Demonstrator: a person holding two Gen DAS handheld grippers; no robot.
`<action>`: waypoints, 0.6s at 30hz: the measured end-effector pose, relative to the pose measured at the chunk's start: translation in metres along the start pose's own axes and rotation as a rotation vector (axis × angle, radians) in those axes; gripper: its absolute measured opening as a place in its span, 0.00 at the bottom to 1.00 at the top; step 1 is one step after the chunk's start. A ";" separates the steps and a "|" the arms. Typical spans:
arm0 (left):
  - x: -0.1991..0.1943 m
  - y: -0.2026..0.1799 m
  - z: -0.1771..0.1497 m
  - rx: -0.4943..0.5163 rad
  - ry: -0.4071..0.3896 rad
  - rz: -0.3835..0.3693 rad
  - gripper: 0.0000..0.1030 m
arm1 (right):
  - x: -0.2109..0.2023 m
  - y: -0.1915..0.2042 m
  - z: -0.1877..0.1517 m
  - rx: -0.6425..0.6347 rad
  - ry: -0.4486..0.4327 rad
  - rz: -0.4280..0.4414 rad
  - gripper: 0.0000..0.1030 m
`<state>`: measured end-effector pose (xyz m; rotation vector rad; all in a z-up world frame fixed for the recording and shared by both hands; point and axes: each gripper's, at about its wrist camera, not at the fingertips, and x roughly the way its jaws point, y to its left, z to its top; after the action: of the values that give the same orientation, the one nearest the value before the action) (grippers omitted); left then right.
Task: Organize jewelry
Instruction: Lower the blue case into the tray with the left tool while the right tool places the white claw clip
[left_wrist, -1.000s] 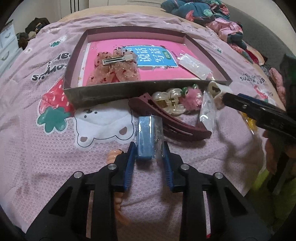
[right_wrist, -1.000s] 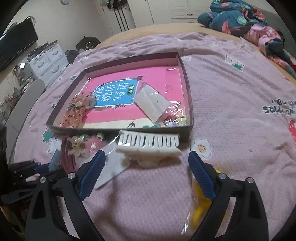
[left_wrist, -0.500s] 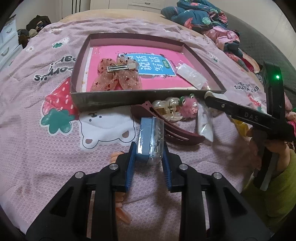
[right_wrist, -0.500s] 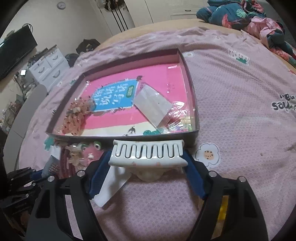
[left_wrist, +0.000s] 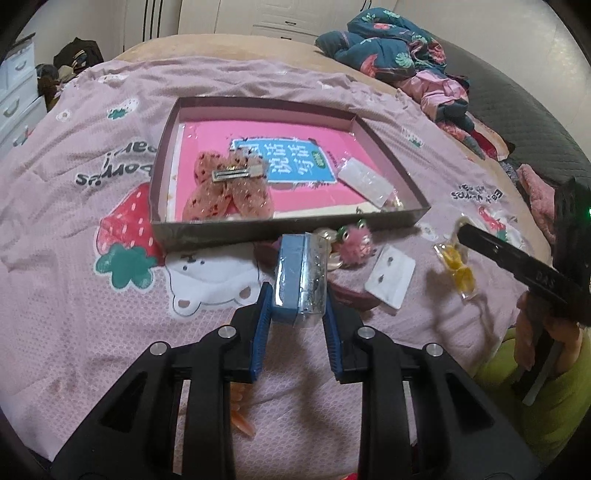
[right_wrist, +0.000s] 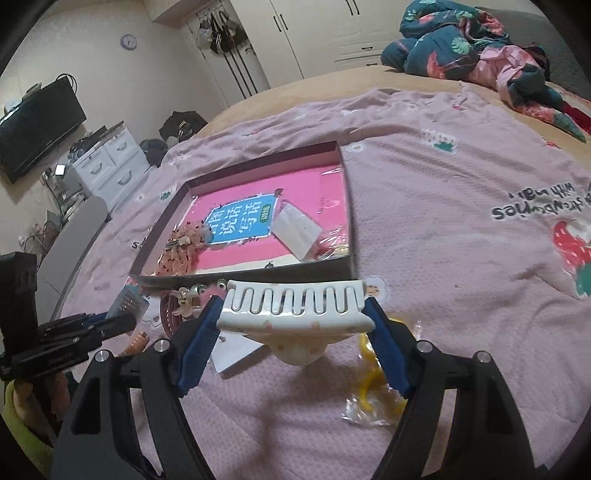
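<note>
A bed, spread with a pink printed blanket (left_wrist: 74, 302) showing strawberries and a bear. Lying straight on it, beyond both sets of fingers, a shallow cardboard tray (left_wrist: 295, 227). Just ahead of the left tool's fingertips, against the tray's near wall: a dark red hair clip (left_wrist: 354, 297), a pale clear claw clip (right_wrist: 184, 297), a fuzzy pink frog-eyed clip (left_wrist: 356, 245). A white earring card (left_wrist: 389, 277) sits to their right, and further right a clear packet of yellow pieces (left_wrist: 460, 267). Under the left tool, an orange ridged piece (left_wrist: 242, 419). Far off, crumpled floral bedding (right_wrist: 480, 48).
</note>
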<state>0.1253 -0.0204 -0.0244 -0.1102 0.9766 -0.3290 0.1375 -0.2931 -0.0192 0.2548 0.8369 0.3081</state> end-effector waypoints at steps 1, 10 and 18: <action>0.000 -0.001 0.003 0.000 -0.002 -0.006 0.18 | -0.003 -0.001 0.000 0.002 -0.005 -0.003 0.73; 0.001 -0.005 0.033 0.007 -0.032 -0.015 0.18 | -0.018 -0.006 0.015 0.004 -0.052 -0.020 0.73; 0.010 -0.003 0.064 0.010 -0.048 0.000 0.18 | -0.008 0.004 0.044 -0.033 -0.077 -0.015 0.73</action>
<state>0.1831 -0.0303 0.0043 -0.1090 0.9277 -0.3300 0.1645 -0.2965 0.0161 0.2277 0.7565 0.2961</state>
